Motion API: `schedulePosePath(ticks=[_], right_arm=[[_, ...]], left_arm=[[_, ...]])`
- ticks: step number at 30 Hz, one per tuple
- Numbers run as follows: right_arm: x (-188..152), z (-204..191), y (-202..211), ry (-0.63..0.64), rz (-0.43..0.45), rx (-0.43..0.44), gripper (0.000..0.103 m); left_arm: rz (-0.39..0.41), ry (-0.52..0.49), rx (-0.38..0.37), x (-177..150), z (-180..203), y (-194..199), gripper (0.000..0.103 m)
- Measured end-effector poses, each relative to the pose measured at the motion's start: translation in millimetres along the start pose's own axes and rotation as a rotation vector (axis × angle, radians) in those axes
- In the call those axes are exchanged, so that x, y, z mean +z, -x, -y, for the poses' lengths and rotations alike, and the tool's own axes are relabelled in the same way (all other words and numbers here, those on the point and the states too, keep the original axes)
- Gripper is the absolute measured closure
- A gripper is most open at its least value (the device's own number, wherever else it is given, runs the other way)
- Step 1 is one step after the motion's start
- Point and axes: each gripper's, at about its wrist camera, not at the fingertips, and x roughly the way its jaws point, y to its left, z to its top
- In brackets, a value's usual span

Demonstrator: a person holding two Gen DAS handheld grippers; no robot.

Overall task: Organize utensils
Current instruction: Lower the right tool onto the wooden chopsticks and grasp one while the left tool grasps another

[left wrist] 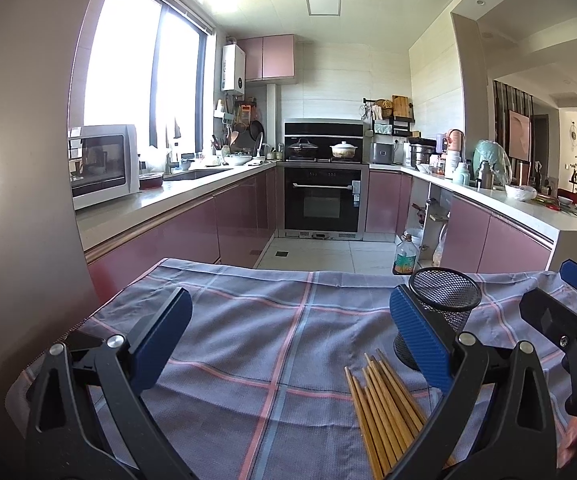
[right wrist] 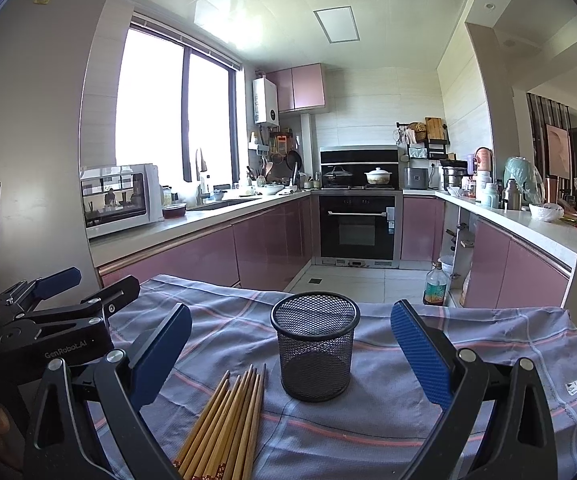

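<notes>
Bamboo chopsticks (right wrist: 224, 424) loose lower centre, beside empty mesh cup (right wrist: 315, 344). Left tongs (left wrist: 288, 340), right tongs (right wrist: 290, 354) wide, empty. Pre-grasp; next: pinch bundle.

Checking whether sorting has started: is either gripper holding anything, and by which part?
Nothing is held. The left gripper and right gripper are both open; the chopsticks lie on the cloth beside the mesh cup.
</notes>
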Motion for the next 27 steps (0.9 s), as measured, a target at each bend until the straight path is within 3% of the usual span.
schedulePosePath(ticks=[8, 14, 19, 27], right_arm=[[-4, -1, -4, -0.004, -0.030, 0.026, 0.007], [-11, -1, -17, -0.001, -0.122, 0.062, 0.009], [-29, -5, -43, 0.018, -0.308, 0.132, 0.030], [-56, -14, -76, 0.026, -0.534, 0.194, 0.062]], left_arm=[[-0.019, -0.004, -0.006, -2, -1, -4, 0.006], [-0.070, -0.006, -0.031, -7, -4, -12, 0.006], [-0.153, -0.040, -0.078, -19, -5, -26, 0.006], [-0.327, -0.100, -0.205, -52, -1, -53, 0.028]])
